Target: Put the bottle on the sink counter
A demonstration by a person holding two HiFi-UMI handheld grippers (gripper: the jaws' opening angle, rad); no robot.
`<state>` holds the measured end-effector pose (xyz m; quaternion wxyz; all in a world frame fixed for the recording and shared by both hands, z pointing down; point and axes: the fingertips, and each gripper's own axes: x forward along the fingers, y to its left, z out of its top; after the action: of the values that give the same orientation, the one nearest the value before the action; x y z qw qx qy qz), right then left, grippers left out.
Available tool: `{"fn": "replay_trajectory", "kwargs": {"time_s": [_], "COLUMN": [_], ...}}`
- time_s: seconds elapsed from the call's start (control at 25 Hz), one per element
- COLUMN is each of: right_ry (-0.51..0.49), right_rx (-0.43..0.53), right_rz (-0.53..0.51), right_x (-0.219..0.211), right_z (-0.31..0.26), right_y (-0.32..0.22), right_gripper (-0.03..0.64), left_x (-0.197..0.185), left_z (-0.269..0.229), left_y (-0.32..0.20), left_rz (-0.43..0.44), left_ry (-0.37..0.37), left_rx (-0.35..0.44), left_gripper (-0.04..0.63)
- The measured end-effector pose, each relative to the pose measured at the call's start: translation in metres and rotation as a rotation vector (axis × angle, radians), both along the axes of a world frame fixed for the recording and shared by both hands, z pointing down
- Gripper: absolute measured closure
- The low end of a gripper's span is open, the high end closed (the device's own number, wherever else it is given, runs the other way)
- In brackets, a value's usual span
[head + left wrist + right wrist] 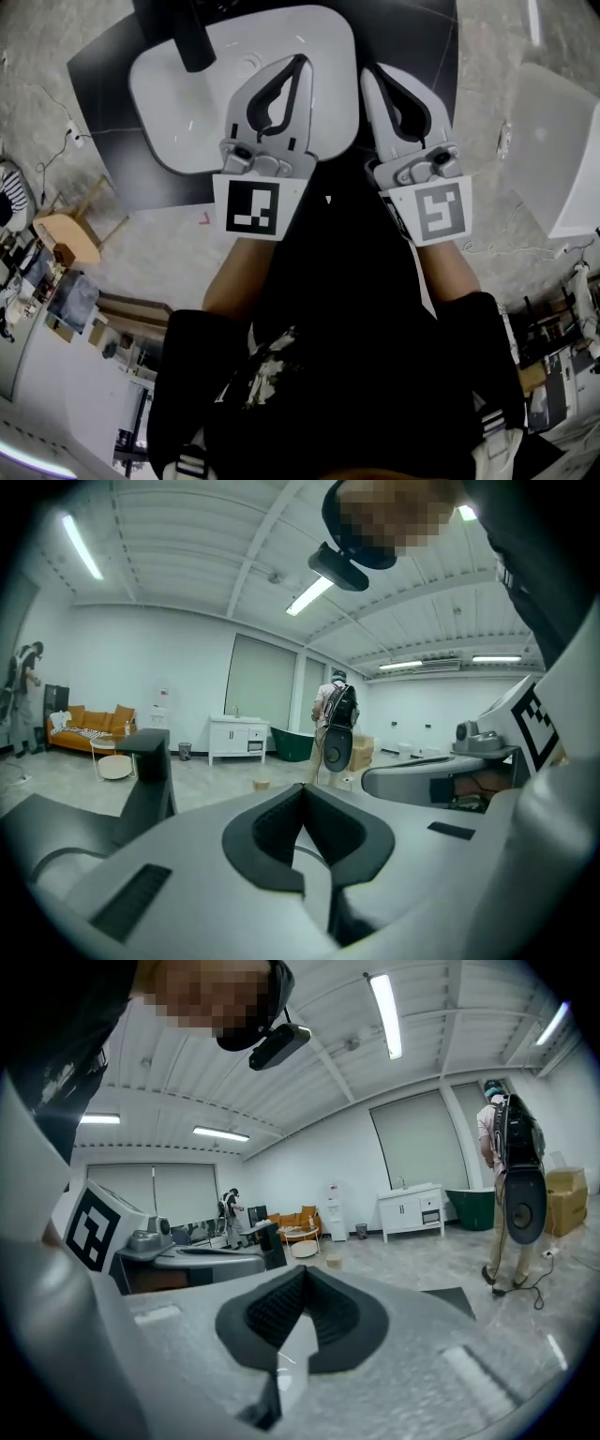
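No bottle shows in any view. In the head view a white sink basin (pixel 178 112) sits in a black counter (pixel 98 84), with a black faucet (pixel 192 37) at its far side. My left gripper (pixel 299 60) hangs over the basin's right half, its jaws closed tip to tip with nothing between them. My right gripper (pixel 372 73) is beside it over the counter's right part, also shut and empty. In the left gripper view the left gripper (pixel 302 789) has its tips meeting. The right gripper view shows the right gripper (pixel 302 1271) closed the same way.
A white box-like unit (pixel 562 150) stands right of the counter and a wooden stool (pixel 66 239) to the left. A person with a backpack (pixel 336 726) stands across the room near a white vanity (pixel 239 739) and an orange sofa (pixel 89 722).
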<state>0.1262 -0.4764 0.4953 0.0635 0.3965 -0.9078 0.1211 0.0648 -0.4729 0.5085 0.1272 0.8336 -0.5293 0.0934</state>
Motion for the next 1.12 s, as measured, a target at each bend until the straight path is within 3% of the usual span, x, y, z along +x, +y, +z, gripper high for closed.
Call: {"fn": "replay_trajectory", "kwargs": {"time_s": [0.32,0.48,0.64,1.12], "right_ry": [0.044,0.050,0.026,-0.012], "right_rx": [0.069,0.050,0.067,0.142], "right_rz": [-0.076,-0.103,-0.085,-0.025], "right_x": [-0.057,-0.098,-0.131,-0.159], "right_z": [-0.045,-0.059,-0.095,-0.166], "right_y": [0.084,0.153,0.205,0.330], "right_gripper": [0.621,0.621,0.621,0.621], "left_x": [-0.021,-0.058,-0.106,-0.148], "left_z": [-0.039,-0.069,-0.095,-0.162], "left_y": [0.085,0.149,0.213,0.339], "left_rz": [0.075,0.083,0.032,0.092], "left_ry": [0.029,0.008,0.016,-0.016], "left_rx": [0.046,0.083,0.064,0.136], "left_gripper": [0.581,0.581,0.581,0.581]}}
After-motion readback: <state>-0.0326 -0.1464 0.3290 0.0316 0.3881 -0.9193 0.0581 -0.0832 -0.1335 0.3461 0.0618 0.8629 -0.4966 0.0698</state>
